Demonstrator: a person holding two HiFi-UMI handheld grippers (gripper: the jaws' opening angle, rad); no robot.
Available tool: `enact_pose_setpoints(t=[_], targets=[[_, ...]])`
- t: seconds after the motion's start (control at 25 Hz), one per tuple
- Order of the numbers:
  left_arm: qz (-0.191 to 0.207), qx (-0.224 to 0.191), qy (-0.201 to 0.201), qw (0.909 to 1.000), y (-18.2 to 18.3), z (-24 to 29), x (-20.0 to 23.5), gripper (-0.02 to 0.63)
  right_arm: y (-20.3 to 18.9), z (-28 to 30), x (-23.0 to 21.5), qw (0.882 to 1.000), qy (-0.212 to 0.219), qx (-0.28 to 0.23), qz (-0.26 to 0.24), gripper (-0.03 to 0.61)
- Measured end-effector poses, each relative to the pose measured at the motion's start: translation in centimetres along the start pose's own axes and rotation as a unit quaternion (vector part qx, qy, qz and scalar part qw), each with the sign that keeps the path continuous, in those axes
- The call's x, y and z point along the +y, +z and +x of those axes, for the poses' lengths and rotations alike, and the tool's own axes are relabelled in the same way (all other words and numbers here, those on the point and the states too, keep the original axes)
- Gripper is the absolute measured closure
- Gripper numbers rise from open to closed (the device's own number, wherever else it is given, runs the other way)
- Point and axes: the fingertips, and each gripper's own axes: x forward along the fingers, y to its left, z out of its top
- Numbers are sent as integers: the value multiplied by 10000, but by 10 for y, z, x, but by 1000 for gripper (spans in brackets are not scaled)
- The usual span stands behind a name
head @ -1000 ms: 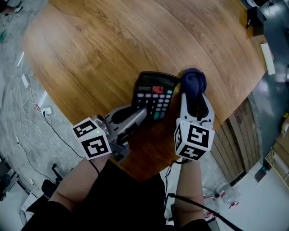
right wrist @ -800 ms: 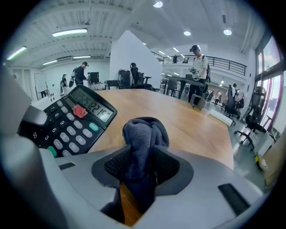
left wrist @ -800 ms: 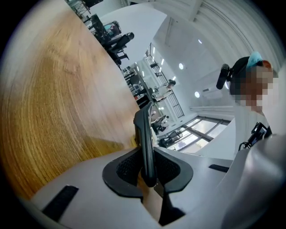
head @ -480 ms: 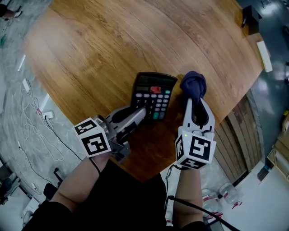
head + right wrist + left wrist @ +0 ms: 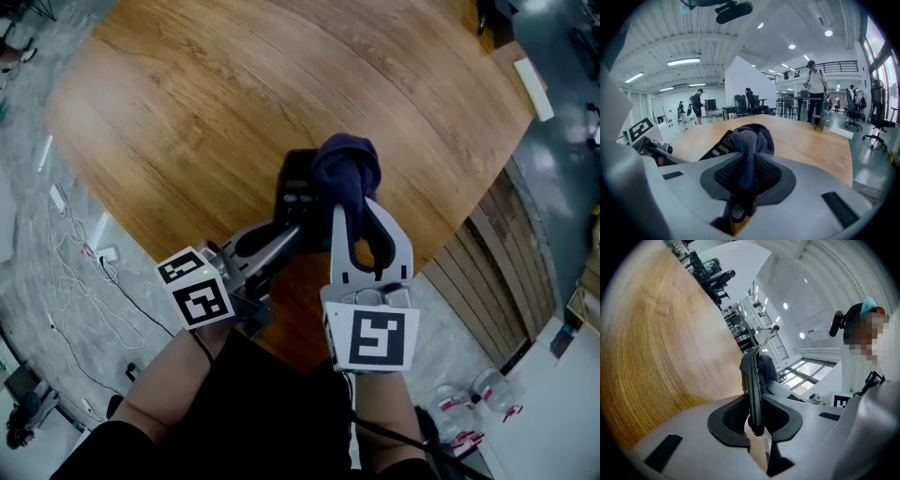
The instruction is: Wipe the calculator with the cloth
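A black calculator point(image 5: 298, 190) lies on the round wooden table point(image 5: 187, 112) near its front edge. My left gripper point(image 5: 281, 240) is shut on its near edge; in the left gripper view the calculator point(image 5: 753, 380) stands edge-on between the pads. My right gripper point(image 5: 352, 223) has just been closing and now pinches a bunched dark blue cloth point(image 5: 345, 172), held in the air over the calculator's right half and hiding the keys. The right gripper view shows the cloth point(image 5: 750, 140) clamped between the pads point(image 5: 766, 173), with the calculator point(image 5: 719, 146) below and to the left.
A white flat object point(image 5: 532, 89) lies at the table's far right edge. Cables point(image 5: 66, 225) trail on the floor to the left and plastic bottles point(image 5: 487, 386) lie on the floor at lower right. People point(image 5: 815, 89) stand beyond the table.
My right gripper closed on the cloth, lifted it off the table and carried it left over the calculator. The left gripper and the calculator stayed put.
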Motion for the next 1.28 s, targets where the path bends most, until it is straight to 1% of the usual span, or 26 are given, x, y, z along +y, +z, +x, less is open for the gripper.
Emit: enact_pose_setpoints(t=[0.12, 0.24, 0.32, 0.44, 0.52, 0.72, 1.0, 1.16, 1.28], targets=[[-36, 65, -2, 10000, -7, 0, 0, 545, 7, -3, 22, 9997, 210, -121, 85, 508], [-59, 157, 15, 9999, -14, 2, 1, 543, 21, -9, 48, 9980, 489, -337, 235, 508], [-64, 171, 8, 9998, -17, 3, 0, 543, 30, -17, 65, 9964, 693, -377, 321, 509], [-86, 149, 23, 9998, -19, 3, 2, 545, 34, -31, 85, 9943, 992, -294, 255, 509], [-106, 124, 35, 9999, -18, 2, 3, 543, 34, -34, 89, 9936, 1069, -309, 175, 509], [-114, 54, 36, 9999, -12, -3, 4, 545, 18, -29, 82, 9952, 954, -158, 179, 509], [-306, -108, 28, 9995, -6, -8, 8, 545, -21, -26, 61, 9967, 709, 183, 353, 509], [-357, -211, -39, 9991, -1, -12, 9, 545, -47, -27, 41, 9977, 407, 412, 361, 509], [-386, -248, -67, 9989, 4, -14, 9, 545, -66, -28, 14, 9971, 51, 607, 461, 511]])
